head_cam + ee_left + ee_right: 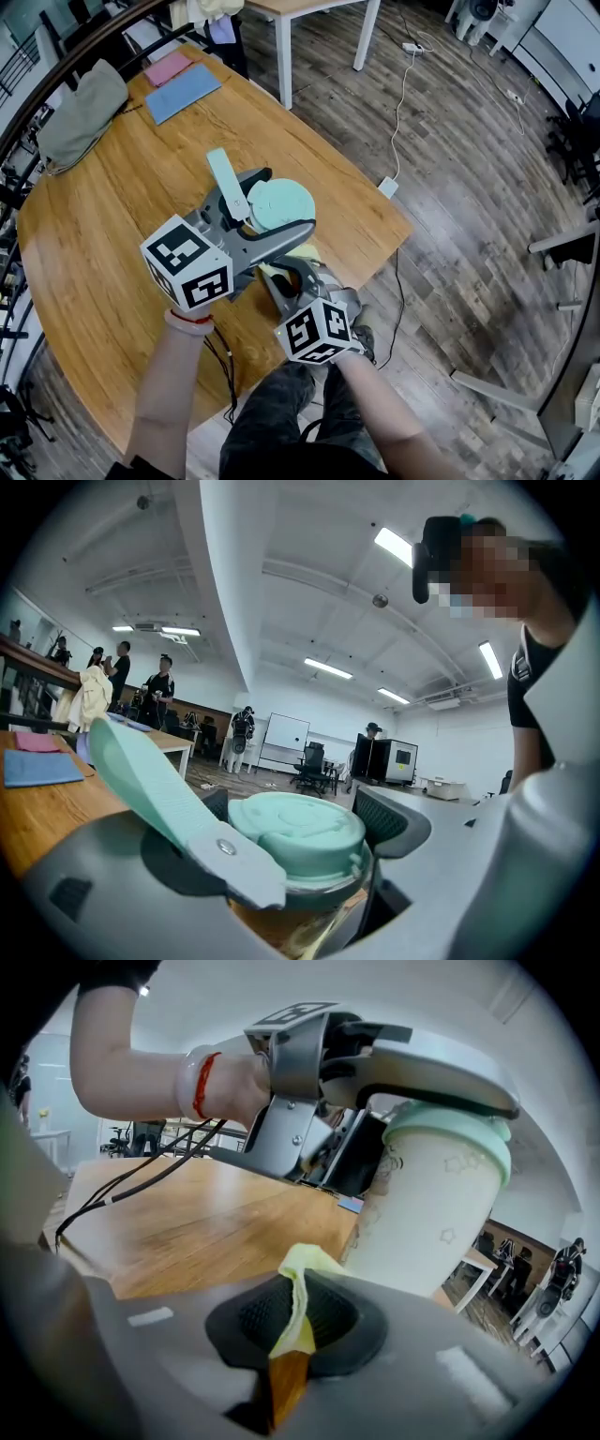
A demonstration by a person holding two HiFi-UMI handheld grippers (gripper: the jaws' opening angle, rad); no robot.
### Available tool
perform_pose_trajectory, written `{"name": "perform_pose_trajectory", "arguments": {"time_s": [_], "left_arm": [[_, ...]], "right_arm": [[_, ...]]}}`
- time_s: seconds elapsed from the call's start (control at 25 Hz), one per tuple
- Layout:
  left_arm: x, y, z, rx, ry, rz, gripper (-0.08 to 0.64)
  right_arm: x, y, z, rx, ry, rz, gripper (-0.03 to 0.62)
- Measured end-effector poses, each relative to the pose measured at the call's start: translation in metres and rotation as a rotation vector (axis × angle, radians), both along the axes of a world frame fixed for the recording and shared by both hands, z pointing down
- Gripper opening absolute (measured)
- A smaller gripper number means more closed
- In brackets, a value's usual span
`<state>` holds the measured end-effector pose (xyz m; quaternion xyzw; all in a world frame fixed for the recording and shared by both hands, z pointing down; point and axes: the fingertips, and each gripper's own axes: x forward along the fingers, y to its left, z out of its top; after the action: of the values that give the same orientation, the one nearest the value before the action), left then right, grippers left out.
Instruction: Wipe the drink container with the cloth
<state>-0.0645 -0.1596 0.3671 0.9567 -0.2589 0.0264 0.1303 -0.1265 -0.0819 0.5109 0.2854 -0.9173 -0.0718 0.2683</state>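
**Cup held over the table's curved edge, cloth beside it**
The left gripper (pixel 286 200) is clamped on the drink container (pixel 427 1213) just under its mint lid (pixel 300 822). The right gripper (pixel 295 1335) is pinched on the yellow cloth (pixel 302 253), just beside the cup's wall. On the wooden table (pixel 112 244), a grey bag (pixel 80 108) and a blue folder (pixel 183 92) lie well apart at the far end. A white cable (pixel 403 94) crosses the floor.
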Motion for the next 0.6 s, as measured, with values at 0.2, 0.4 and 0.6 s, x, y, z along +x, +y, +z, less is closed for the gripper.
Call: {"name": "perform_pose_trajectory", "arguments": {"time_s": [0.2, 0.4, 0.6], "left_arm": [[0.003, 0.007, 0.0, 0.017, 0.008, 0.012, 0.422], [0.0, 0.014, 0.001, 0.047, 0.017, 0.015, 0.422], [-0.001, 0.016, 0.004, 0.043, 0.052, 0.007, 0.422]], "right_arm": [[0.002, 0.002, 0.007, -0.025, 0.015, 0.01, 0.032], [0.004, 0.007, 0.002, -0.057, -0.05, 0.009, 0.034], [0.019, 0.017, -0.017, -0.05, -0.134, 0.014, 0.034]]}}
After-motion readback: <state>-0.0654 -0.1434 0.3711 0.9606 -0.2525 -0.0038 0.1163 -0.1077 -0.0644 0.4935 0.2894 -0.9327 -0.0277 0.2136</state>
